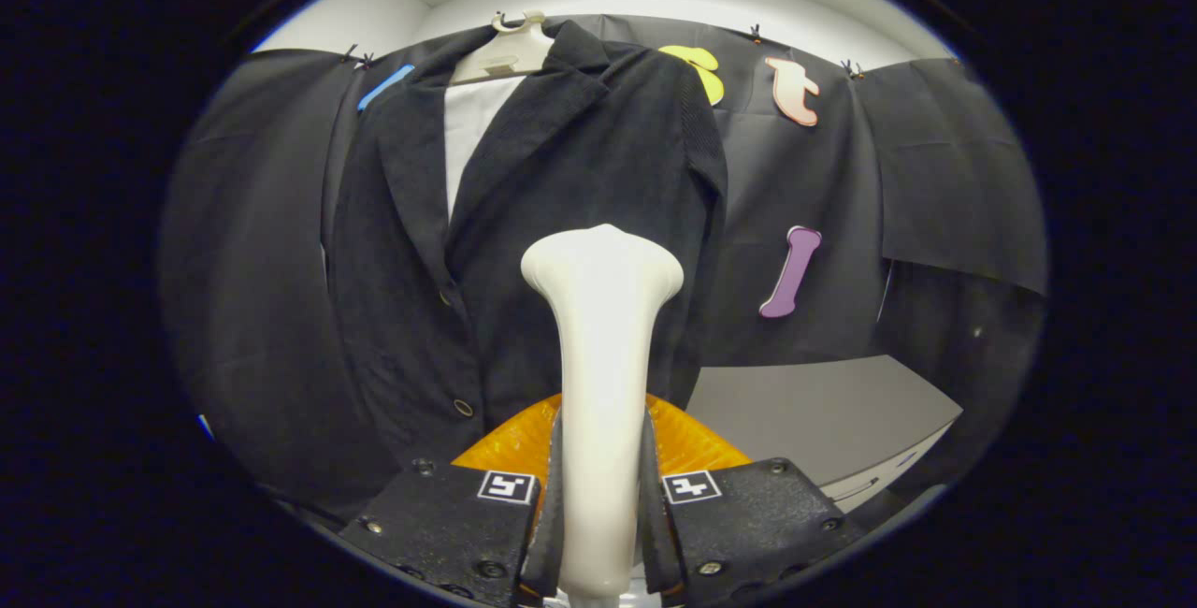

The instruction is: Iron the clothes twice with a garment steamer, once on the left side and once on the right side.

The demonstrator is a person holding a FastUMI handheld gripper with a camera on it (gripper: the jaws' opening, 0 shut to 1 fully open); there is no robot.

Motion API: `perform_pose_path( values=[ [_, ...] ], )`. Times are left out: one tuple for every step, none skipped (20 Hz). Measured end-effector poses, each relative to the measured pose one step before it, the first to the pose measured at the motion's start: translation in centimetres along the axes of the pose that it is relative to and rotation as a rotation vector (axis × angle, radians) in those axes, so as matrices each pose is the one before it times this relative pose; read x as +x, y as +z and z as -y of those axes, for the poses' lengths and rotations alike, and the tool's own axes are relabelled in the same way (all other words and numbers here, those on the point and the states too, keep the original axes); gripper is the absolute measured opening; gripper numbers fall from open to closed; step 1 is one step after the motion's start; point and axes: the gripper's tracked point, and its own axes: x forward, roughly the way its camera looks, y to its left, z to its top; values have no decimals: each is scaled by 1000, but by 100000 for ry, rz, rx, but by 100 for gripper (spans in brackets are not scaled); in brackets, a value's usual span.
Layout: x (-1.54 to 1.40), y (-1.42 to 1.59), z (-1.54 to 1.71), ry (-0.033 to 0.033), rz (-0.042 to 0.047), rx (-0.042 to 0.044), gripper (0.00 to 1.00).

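Clamping the steamer (601,383) by its handle, the gripper (600,505) has both fingers pressed on it, one at each side. The steamer's flared head points to twelve o'clock, against the jacket (524,243), which hangs on a hanger (510,51). A table (823,412) lies at four o'clock from the head.

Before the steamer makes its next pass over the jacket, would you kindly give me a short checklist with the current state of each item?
1. Gripper jaws both pressing the steamer handle: ok.
2. Steamer upright, head toward the jacket: ok.
3. Jacket hanging on its hanger: ok.
4. Head touching the fabric: cannot tell.
5. Steam coming out: cannot tell.
6. Which side is already ironed: cannot tell.
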Motion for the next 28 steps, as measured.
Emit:
perform_pose_path(
  values=[
    [66, -728, 22, -587, -1026, 110, 36],
    [28, -726, 115, -657, -1059, -830, 36],
    [22, -750, 31, -429, -713, -417, 36],
    [98, -535, 11, -375, -930, -358, 36],
    [91, -734, -122, -287, -966, -219, 36],
    [36, -670, 45, -127, -989, -329, 36],
    [19, -545, -29, -269, -678, -26, 36],
    [90, -500, 20, -424, -681, -92, 36],
    [66, -493, 7, -130, -690, -156, 36],
    [20, -559, -69, 43, -800, -83, 36],
    [50, -489, 6, -175, -549, 138, 36],
    [76, -461, -62, -19, -795, -256, 36],
    [78, -505, -136, 98, -636, 116, 36],
    [141, -384, -141, 344, -906, 126, 36],
    [74, -543, -130, 336, -705, 563, 36],
    [145, -566, -80, 495, -1141, 633, 36],
    [116, -518, -100, 679, -745, 946, 36],
    [105, -407, -129, 737, -807, 708, 36],
    [180, -264, -52, 738, -710, 213, 36],
    [65, -311, -54, 412, -321, 309, 36],
    [259, -569, -71, 317, -276, -139, 36],
    [52, -353, -20, 469, -700, 452, 36],
    [24, -362, -31, 308, -797, 247, 36],
    [61, -434, 43, 83, -768, -77, 36],
    [189, -573, 110, 117, -766, -163, 36],
    [-104, -586, 18, 280, -1287, -514, 36],
    [-26, -653, -49, 508, -1213, -277, 36],
    [48, -741, -14, 306, -1220, -116, 36]
  ],
)
